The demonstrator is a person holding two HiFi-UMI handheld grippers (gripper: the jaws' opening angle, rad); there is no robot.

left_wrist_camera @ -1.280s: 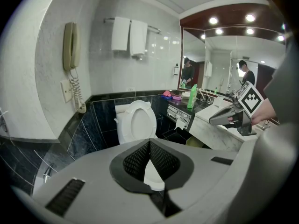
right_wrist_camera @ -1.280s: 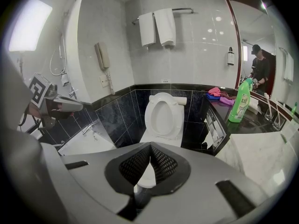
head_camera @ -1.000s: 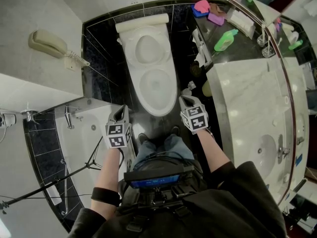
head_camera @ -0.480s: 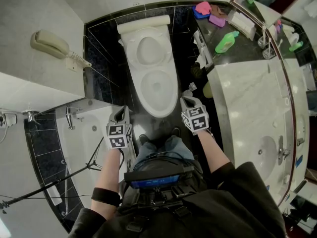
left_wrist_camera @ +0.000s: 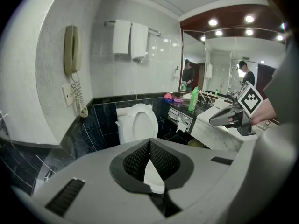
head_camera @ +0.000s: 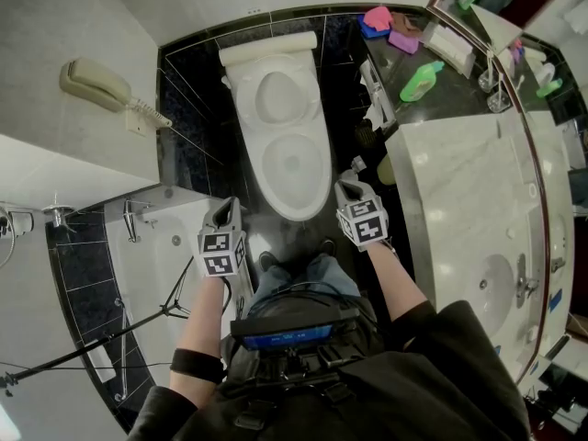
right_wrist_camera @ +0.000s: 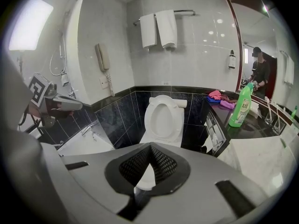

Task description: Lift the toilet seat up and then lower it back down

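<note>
Before the front rim of the bowl (head_camera: 260,168) I held both tools still. The left gripper (head_camera: 223,207) was just off the rim's left side and the right gripper (head_camera: 347,187) just off its right, and neither touched the toilet. Each had its jaws pressed together with nothing between them; only the white of the bowl showed past the pads. The toilet seat (head_camera: 243,90) appeared to stand raised, leaning back against the cistern (head_camera: 266,44) at the rear wall, well apart from both grippers.

Almost nothing had changed from a second before. The seat kept the same upright pose and my grippers sat at the same places either side of the bowl. Only my head had drifted a little, so the room slid slightly in the head view. I judged that the lift was done and this was a pause. The lowering had not begun, and one gripper would have to reach for the seat's top edge.
</note>
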